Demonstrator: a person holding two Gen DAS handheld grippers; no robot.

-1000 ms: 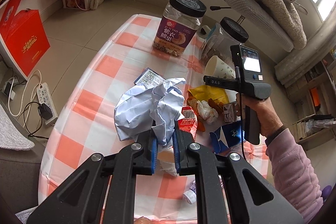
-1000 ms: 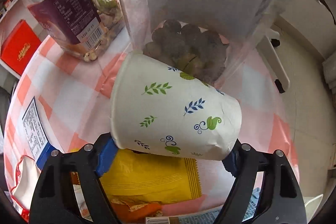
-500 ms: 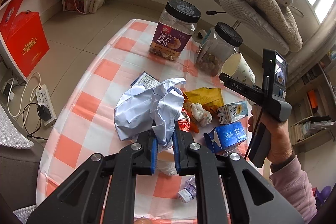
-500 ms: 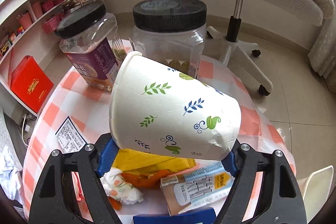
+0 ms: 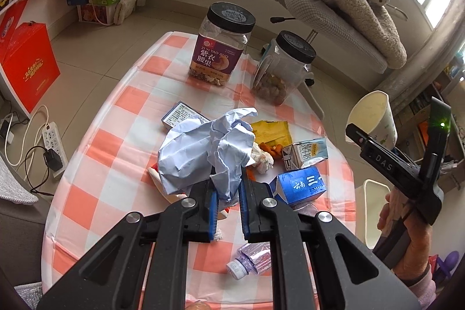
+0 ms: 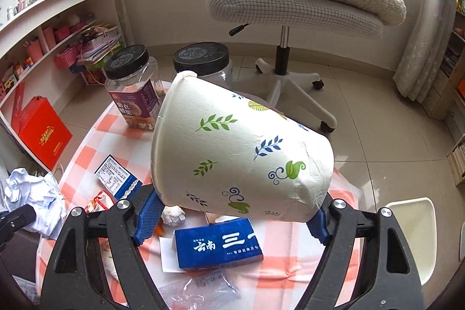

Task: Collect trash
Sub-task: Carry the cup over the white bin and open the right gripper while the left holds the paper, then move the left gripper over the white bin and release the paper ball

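My left gripper [image 5: 228,188] is shut on a crumpled pale blue paper [image 5: 203,150] and holds it above the checked table [image 5: 96,164]. My right gripper [image 6: 232,211] is shut on a white paper cup with leaf prints [image 6: 238,153], held on its side, mouth to the left, lifted off the table's right side; the cup also shows in the left wrist view [image 5: 375,118]. On the table lie a blue carton [image 5: 302,185], a small milk carton [image 5: 305,154], a yellow wrapper [image 5: 271,130], orange peel [image 5: 271,148], a flat blue box [image 5: 181,116] and a small plastic bottle [image 5: 250,260].
Two black-lidded jars stand at the table's far end: a purple-labelled one [image 5: 221,48] and a clear one of round nuts [image 5: 282,69]. A white bin [image 5: 372,211] stands on the floor right of the table. An office chair [image 6: 290,5] stands beyond. A power strip [image 5: 53,144] lies left.
My right gripper has lifted the cup up and back to the right, away from the jars and off the table. My left gripper has held the paper almost still.
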